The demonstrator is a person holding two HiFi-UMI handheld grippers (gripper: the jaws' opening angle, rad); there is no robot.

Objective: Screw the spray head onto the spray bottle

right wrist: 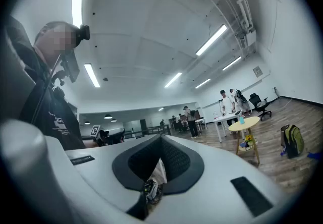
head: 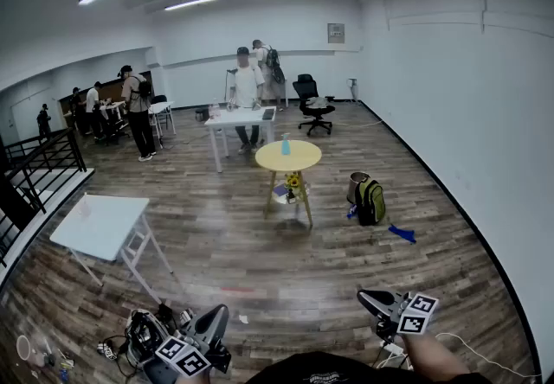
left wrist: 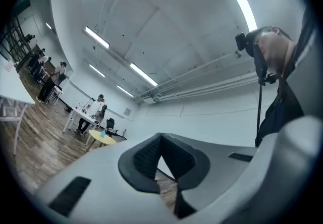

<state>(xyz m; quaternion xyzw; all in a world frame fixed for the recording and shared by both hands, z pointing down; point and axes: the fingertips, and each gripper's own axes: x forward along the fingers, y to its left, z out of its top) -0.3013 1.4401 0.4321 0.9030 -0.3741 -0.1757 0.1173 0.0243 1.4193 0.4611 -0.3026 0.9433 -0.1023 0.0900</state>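
Bottle (head: pixel 285 147) upright on table (head: pixel 303 157), well apart from left gripper (head: pixel 214 322) and right gripper (head: pixel 370 297), both clenched empty. Likely light, smooth, stiff plastic: best clamped mid-body, firmly against slipping.

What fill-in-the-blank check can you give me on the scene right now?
The blue spray bottle stands on the round ____ table.
The left gripper and the right gripper are both ____, with nothing between their jaws.
In the head view, the green backpack sits on the floor to the ____ of that table.
Missing words: yellow; shut; right.
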